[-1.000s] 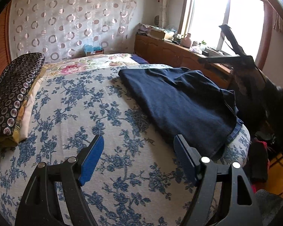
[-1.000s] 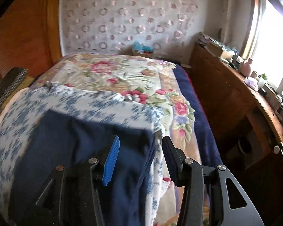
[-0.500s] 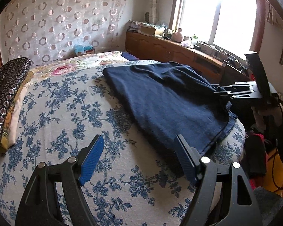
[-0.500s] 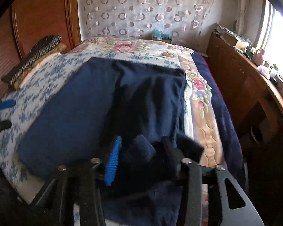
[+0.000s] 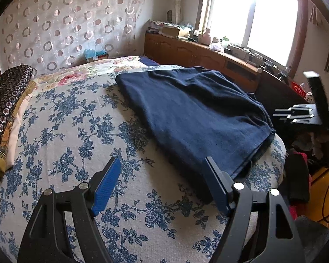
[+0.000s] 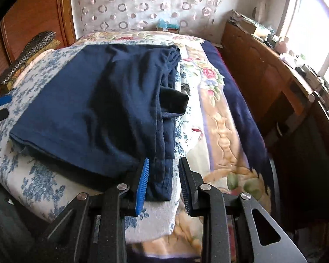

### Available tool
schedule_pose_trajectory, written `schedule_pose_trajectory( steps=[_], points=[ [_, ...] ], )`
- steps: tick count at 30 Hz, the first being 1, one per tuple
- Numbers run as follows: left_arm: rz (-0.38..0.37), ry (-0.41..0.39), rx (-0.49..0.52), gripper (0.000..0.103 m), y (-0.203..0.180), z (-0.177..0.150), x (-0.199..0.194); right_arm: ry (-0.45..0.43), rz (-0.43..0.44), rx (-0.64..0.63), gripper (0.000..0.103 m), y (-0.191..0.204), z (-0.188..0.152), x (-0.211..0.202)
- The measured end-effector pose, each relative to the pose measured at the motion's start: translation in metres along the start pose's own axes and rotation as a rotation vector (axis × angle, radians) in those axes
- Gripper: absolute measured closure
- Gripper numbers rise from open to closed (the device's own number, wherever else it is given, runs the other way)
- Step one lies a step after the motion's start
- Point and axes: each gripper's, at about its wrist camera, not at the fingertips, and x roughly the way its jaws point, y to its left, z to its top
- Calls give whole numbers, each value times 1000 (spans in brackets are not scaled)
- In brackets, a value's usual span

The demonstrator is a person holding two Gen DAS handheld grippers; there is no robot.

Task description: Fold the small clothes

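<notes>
- At the far left of the bed, a folded stack topped by a dark ring-patterned cloth [image 5: 6, 100] lay against the wooden headboard side, on yellow and pale layers.
- The blue-floral bedspread [image 5: 72, 131] covered the near part of the bed; a rose-patterned quilt [image 6: 208, 74] showed beyond it and along the right side.
- The left gripper [image 5: 162, 184] hovered over bare bedspread, jaws spread wide with nothing between them; its right finger stood just beside the near corner of the garment, and I could not tell whether it touched the cloth.
- The navy garment [image 5: 193, 109] lay folded flat on the right half of the bedspread, its layered edges reaching the bed's right edge, with one dark flap sticking out sideways in the right wrist view.
- The right gripper [image 6: 163, 179] was at the garment's near right corner, jaws closing; a narrow folded strip of the navy cloth ran between the fingers, which had not yet pinched it.
- Behind the bed, a small open box [image 5: 97, 54] holding something teal stood against the circle-patterned curtain [image 5: 65, 26].
- To the right, a wooden cabinet [image 5: 186, 50] under the bright window [image 5: 252, 15] carried a clutter of boxes, bottles and small items too small to identify.
</notes>
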Motion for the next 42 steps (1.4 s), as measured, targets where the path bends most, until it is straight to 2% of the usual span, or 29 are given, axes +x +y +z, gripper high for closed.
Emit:
schedule_pose_trajectory(
  steps=[5,9,11,18,19,20,21,23,28,33,35,38,42],
  points=[
    [-11,18,8,26,-4,3,6,-101,35,10,74,4,6,-24],
    [-14,42,14,26,-6,4,14,-146,53,10,74,3,5,-26],
    [-12,55,17,26,-7,3,18,-131,71,18,74,6,4,-16],
    [-37,85,8,26,-11,-2,28,-71,51,39,73,-1,-6,13],
    [-45,92,4,26,-12,-2,29,-64,52,51,68,-3,-6,15],
    [-52,95,4,26,-13,-3,30,-52,51,66,57,-5,-7,19],
    [-61,98,6,26,-15,-3,31,-44,49,76,56,-4,-7,23],
    [-78,112,12,26,-19,-4,33,-36,70,89,56,-4,-7,28],
    [-125,144,22,42,-27,-6,37,-43,94,99,56,-4,-8,25],
    [-143,162,29,49,-32,-7,39,-49,106,88,56,-5,-12,25],
    [-151,165,27,49,-33,-7,39,-49,112,78,56,-3,-13,26],
    [-150,164,31,49,-35,-7,39,-44,129,50,62,2,-14,28],
    [-155,163,25,49,-34,-7,39,-53,120,47,63,1,-13,26]
  ],
)
